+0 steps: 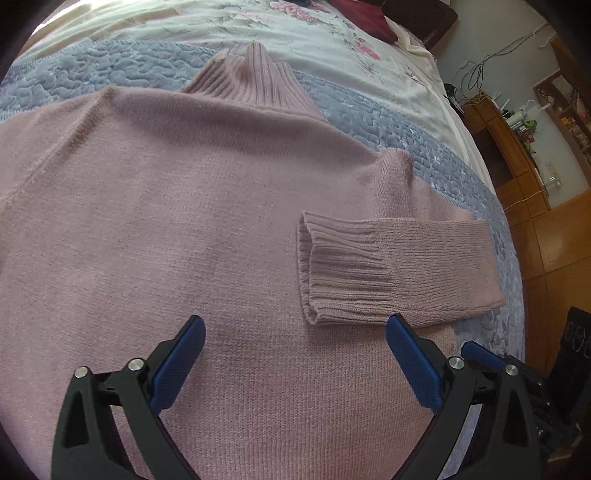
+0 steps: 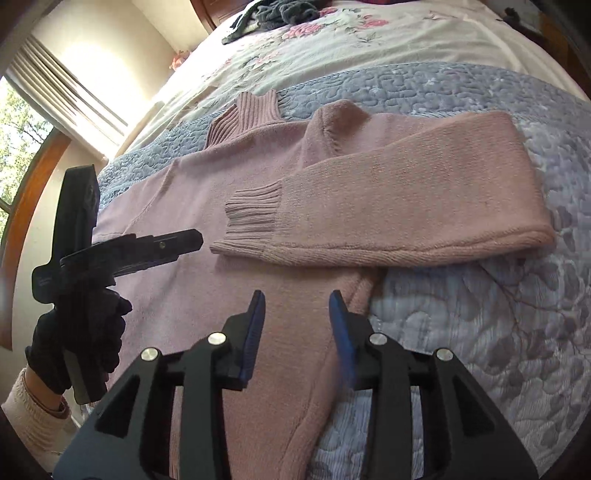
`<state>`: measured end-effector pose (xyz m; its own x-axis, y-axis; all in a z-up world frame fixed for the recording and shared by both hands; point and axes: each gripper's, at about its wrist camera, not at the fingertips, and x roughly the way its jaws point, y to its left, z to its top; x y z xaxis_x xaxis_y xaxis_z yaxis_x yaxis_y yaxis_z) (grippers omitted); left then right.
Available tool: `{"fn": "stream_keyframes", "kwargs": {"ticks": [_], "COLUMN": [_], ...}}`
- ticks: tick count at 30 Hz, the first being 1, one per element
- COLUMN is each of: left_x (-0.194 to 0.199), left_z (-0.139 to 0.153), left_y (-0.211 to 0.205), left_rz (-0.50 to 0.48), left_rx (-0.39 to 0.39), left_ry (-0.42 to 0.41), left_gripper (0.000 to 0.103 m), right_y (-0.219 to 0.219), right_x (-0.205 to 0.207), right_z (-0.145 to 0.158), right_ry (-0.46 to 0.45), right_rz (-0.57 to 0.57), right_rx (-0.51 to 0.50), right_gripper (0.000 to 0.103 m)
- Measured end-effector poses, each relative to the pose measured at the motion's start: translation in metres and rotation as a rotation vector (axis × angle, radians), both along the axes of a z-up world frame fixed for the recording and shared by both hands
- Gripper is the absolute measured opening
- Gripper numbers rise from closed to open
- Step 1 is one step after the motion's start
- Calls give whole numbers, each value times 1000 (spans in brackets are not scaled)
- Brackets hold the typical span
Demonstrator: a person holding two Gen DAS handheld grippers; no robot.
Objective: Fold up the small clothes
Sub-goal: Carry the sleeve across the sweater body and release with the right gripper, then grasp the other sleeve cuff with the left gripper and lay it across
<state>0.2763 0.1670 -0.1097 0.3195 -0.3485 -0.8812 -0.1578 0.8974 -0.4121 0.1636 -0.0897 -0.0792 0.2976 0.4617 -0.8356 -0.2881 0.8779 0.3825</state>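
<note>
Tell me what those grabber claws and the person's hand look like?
Each gripper has black plastic arms with triangle-shaped cut-outs, shiny silver bolts and ribbed blue pads: the left gripper, the right gripper. The hand on the left gripper's black handle wears a dark glove, with a cream knitted sleeve at the wrist. No cables show on them.

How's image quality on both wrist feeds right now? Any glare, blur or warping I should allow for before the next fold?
Left wrist view: even light, the pink sweater sharp, strong fisheye bending at the edges, slight washout on the floral sheet top left. Right wrist view: the window is blown out, the right gripper has motion blur on its right finger, and the folded sleeve stays clear.
</note>
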Motion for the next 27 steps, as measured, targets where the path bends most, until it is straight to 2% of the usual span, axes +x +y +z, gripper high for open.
{"fn": "stream_keyframes", "kwargs": {"ticks": [2,5,7,9,10,12,14,20,23,25,27], "left_x": [6,16,22,28,30,33,33,18,14,14,15], "left_z": [-10,-15,-16,-17,-17,-18,-18,20,42,52,58], "left_y": [-5,-14,-22,-29,-31,-32,-28,-5,26,49,70], "left_rz": [21,27,16,7,10,12,9,38,80,99,123], "left_rx": [-42,-86,-115,-108,-86,-86,-123,-180,-142,-105,-65], "left_ry": [25,18,21,42,50,55,48,-98,-158,-179,-189], "left_gripper": [97,97,92,54,49,25,15,12,11,11,11], "right_y": [-13,-27,-33,-39,-39,-44,-45,-50,-57,-62,-66], "right_x": [-9,-16,-19,-18,-16,-15,-14,-11,-6,-1,7], "right_z": [1,1,-2,-4,-5,-6,-6,-1,6,11,14], "right_ry": [-7,-18,-17,-12,-9,-3,-3,-15,-23,-29,-30], "right_rz": [-22,-46,-64,-86,-98,-119,-128,-144,-166,-188,-211], "right_rx": [-8,-29,-27,-25,-23,-12,-8,-10,-5,2,14], "right_gripper": [37,38,38,39,39,39,39,39,40,46,47]}}
